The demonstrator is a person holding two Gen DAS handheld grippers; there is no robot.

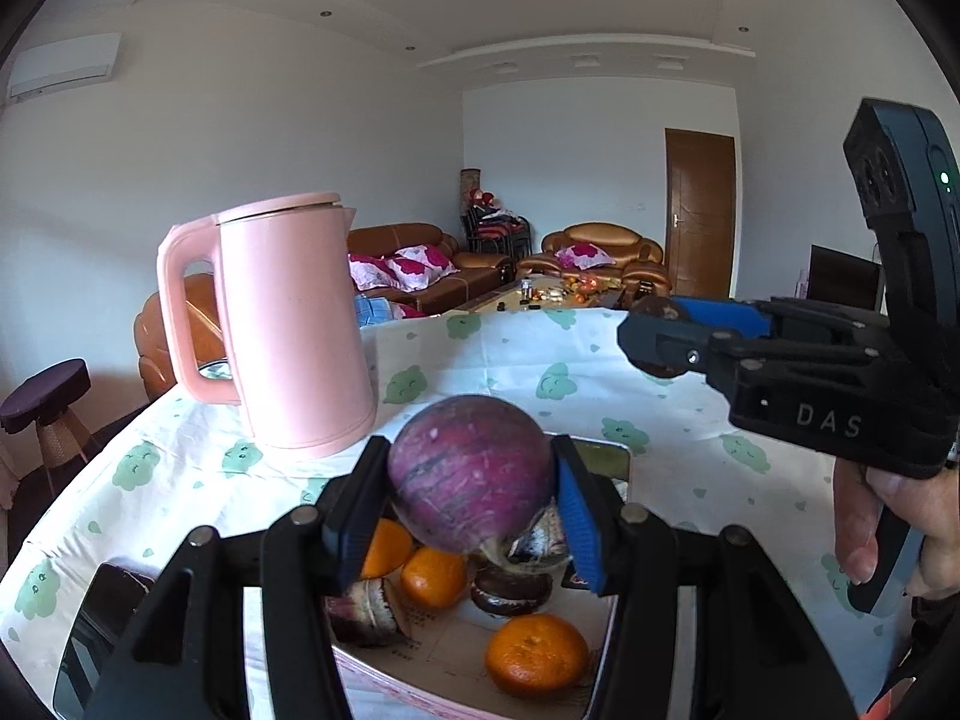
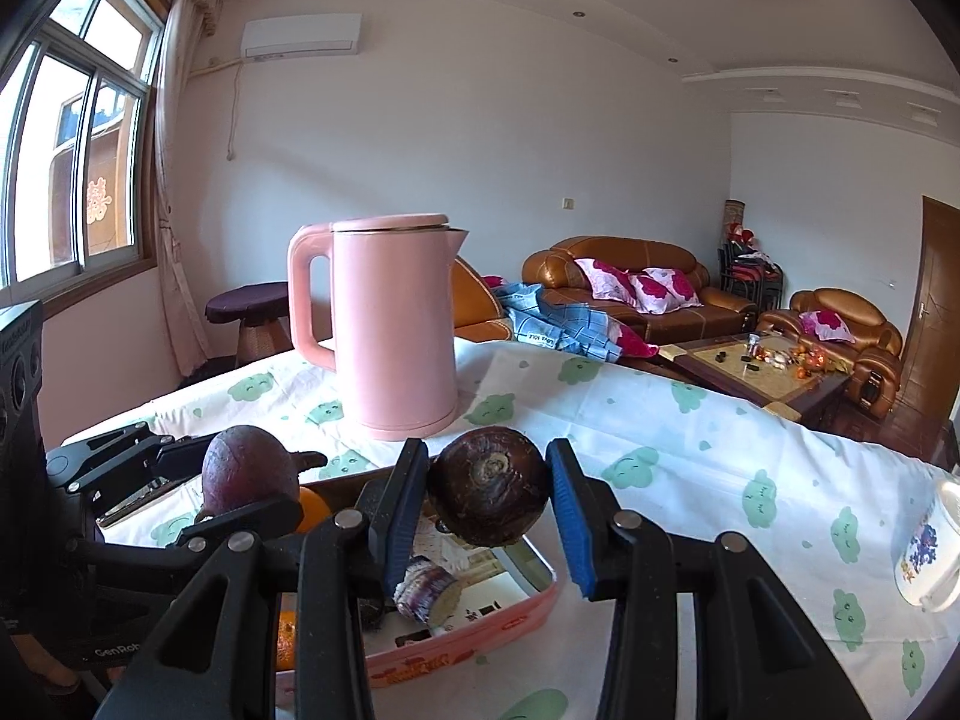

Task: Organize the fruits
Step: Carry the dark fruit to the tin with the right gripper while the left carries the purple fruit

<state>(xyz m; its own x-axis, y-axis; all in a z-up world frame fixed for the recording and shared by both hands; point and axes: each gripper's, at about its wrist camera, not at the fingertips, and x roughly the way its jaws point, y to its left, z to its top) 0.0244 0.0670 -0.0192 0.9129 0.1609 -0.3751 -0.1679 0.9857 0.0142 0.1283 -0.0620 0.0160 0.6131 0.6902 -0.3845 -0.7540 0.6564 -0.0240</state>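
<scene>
Up front in the left wrist view, the left gripper [image 1: 474, 507] is clamped on a round purple fruit [image 1: 471, 474], held in the air just above the pink tin [image 1: 474, 666]. Inside the tin lie oranges [image 1: 536, 653] and dark brown pieces. A pink kettle [image 1: 288, 324] stands behind the tin on the patterned cloth [image 1: 540, 360]. The right gripper [image 1: 654, 339] shows to the right of the tin, pinching something small and dark.

From the right wrist view, the right gripper [image 2: 489, 495] grips a dark brown bulb [image 2: 489, 486] over the tin's [image 2: 468, 642] far end. The left gripper's fruit [image 2: 249, 468] hangs left of it, and a mug [image 2: 930, 552] sits far right.
</scene>
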